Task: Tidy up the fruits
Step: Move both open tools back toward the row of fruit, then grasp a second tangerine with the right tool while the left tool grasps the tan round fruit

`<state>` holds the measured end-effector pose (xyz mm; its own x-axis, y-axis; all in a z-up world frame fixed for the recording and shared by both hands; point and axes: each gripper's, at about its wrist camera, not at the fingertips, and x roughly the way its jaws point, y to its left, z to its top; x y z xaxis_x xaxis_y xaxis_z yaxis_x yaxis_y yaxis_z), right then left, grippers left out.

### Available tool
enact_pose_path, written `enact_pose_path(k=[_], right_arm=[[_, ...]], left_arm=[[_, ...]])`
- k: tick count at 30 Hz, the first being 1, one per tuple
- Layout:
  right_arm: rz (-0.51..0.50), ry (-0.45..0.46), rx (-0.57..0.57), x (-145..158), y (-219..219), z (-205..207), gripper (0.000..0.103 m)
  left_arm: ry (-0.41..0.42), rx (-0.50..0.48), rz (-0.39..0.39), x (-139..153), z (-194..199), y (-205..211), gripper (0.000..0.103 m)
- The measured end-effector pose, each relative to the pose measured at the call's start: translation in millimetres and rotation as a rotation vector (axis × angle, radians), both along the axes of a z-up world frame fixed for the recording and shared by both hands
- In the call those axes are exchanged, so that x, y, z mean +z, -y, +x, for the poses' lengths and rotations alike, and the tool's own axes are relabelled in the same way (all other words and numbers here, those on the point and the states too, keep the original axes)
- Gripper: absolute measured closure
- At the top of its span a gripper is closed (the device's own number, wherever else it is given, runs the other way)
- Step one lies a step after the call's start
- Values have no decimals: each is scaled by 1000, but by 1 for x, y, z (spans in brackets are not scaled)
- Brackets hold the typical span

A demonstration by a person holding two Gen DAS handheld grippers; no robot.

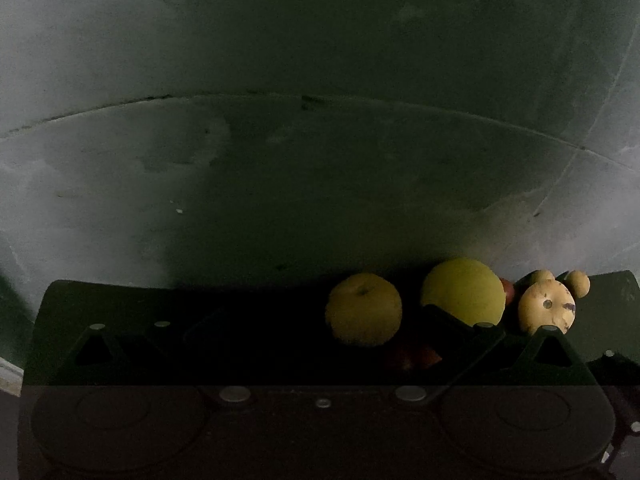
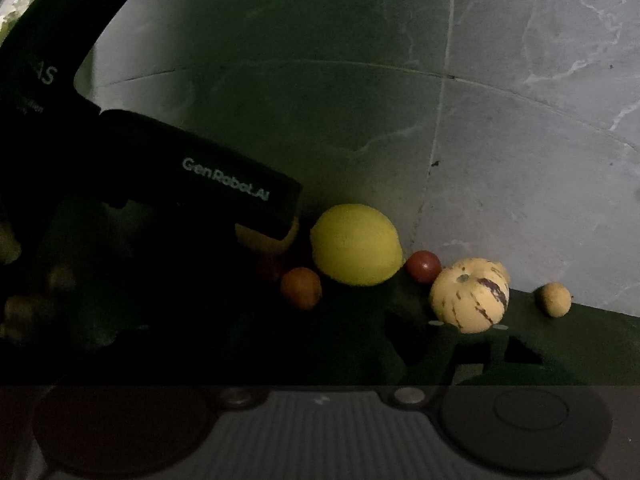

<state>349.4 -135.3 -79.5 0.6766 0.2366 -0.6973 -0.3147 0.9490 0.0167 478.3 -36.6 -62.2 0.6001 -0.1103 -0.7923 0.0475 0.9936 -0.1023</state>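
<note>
1. One big yellow-green round fruit [image 2: 356, 244], sitting left of the right gripper's fingers.
2. One yellow apple [image 1: 364, 309], seen ahead of the left gripper.
3. One cream melon with purple streaks [image 2: 470, 298], right at the right gripper's fingertips.
4. Two small reddish-orange fruits: one red [image 2: 424, 266], one orange [image 2: 301, 288].
5. One small tan fruit [image 2: 554, 299], off to the right.

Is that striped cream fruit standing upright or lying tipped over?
Tipped over: the striped cream fruit shows its stem end sideways toward the camera, stripes running across.

Dim indoor spot, grey marble floor tiles [image 2: 540, 128] (home-like), loose fruit [image 2: 356, 244]
</note>
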Motion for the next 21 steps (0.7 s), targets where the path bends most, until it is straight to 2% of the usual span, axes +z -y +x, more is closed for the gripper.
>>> enact_pose_path(k=[10,21], right_arm=[[28,-21,-24,-5,3,14,45],[69,-49,-31,-11,0,22,48]], left_arm=[[-11,-18,-30,-7,6,1,12],[-30,-40,-55,-15,12,-1,23]])
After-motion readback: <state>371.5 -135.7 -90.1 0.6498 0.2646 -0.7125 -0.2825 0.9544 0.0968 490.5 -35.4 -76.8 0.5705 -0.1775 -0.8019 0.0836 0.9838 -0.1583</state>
